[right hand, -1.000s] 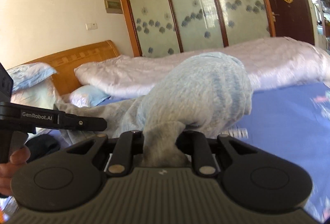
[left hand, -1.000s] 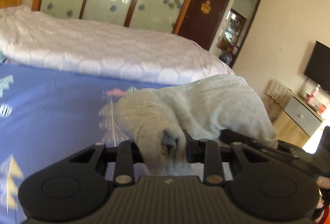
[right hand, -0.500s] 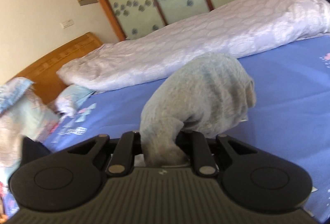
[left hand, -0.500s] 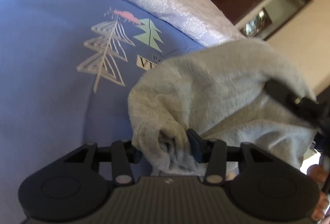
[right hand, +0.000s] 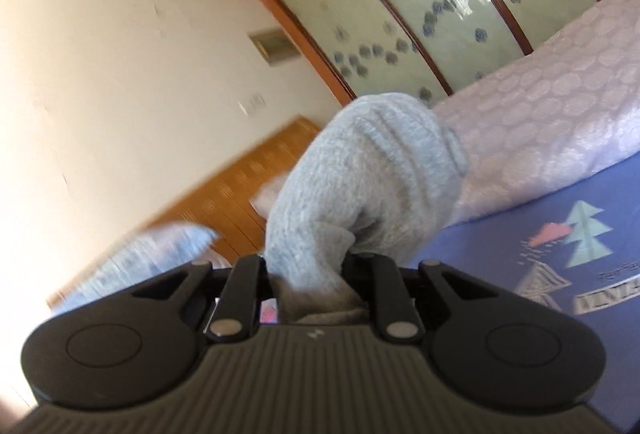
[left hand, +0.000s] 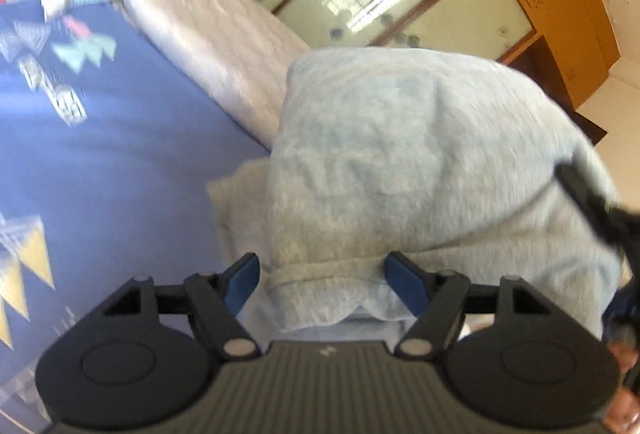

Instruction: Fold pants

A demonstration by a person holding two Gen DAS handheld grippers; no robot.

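The grey fleece pants (left hand: 420,154) fill the middle of the left wrist view, bunched in a thick mound over the blue bed sheet (left hand: 100,162). My left gripper (left hand: 322,274) is open, its blue pads (left hand: 240,280) apart on either side of a cuff-like edge of the pants. In the right wrist view my right gripper (right hand: 312,274) is shut on another part of the pants (right hand: 372,170), which rise in a hump above it. A black part of the right gripper (left hand: 592,202) shows at the right of the left wrist view.
A rolled pale lilac quilt (right hand: 560,114) lies along the far side of the bed. A wooden headboard (right hand: 224,194) and pillows (right hand: 152,254) are at the bed's head. A wardrobe with frosted glass doors (right hand: 420,6) stands behind.
My left gripper has opened and let go of the pants edge it held. Both views have swung and tilted, and the pants now lie closer in front of the left gripper.
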